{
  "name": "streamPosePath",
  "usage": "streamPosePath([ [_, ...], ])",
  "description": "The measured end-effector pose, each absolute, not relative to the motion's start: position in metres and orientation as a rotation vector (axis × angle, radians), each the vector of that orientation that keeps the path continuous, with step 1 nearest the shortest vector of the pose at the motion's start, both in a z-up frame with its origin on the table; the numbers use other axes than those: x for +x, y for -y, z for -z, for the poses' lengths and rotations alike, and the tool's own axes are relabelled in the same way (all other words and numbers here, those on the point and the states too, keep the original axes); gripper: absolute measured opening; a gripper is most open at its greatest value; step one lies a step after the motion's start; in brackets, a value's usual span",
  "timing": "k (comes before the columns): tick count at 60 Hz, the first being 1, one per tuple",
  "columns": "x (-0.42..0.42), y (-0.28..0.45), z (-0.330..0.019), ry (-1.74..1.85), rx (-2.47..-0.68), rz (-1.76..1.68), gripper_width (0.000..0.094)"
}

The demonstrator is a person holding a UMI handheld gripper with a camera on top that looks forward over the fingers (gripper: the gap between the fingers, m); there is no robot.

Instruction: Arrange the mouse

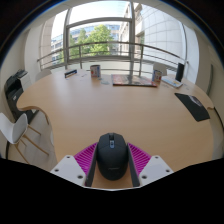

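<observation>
Sitting between the two fingers of my tool (111,170) is the mouse (111,157), a black one with its scroll wheel showing on top and its rounded back toward me. The purple pads (86,155) show on either side of it, the left one and the right one both running up against its flanks, so I take the fingers as closed on the mouse at a narrow width. Whether the mouse rests on the table (100,110) or is lifted a little off it I cannot tell.

Beyond the mouse the table spreads out wide, a pale wooden top with rounded edges. On its far side lies a flat dark mat (134,81), and to the left of that stands a small upright thing (95,71) too small for me to name. Farther left on the far edge is another small pale object (69,73). At the far right stands a dark upright box (180,72), and nearer on the right edge lies a dark flat thing (193,106) like a closed laptop or keyboard.

To the left of the table stands a white chair (22,128), with a dark chair (14,87) farther back. Behind the table a railing (100,52) runs before large windows (95,30) with green trees outside.
</observation>
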State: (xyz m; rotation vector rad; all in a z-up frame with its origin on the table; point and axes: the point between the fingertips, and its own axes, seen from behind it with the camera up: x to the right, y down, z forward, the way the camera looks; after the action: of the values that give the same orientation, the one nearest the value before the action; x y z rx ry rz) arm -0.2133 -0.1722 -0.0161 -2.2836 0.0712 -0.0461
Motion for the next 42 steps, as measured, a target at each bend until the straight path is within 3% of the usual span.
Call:
streamPosePath([
  [13, -0.221, 0.167, 0.016, -0.006, -2.313, 0.018, 0.0407],
  [18, -0.227, 0.165, -0.002, 0.037, -2.293, -0.029, 0.038],
  [25, -0.223, 0.144, -0.082, 0.089, -2.154, -0.105, 0.0379],
  [34, -0.152, 0.097, -0.219, 0.095, -1.911, -0.171, 0.0378],
  [42, -0.018, 0.041, -0.276, 0.007, -1.829, -0.161, 0.0378],
])
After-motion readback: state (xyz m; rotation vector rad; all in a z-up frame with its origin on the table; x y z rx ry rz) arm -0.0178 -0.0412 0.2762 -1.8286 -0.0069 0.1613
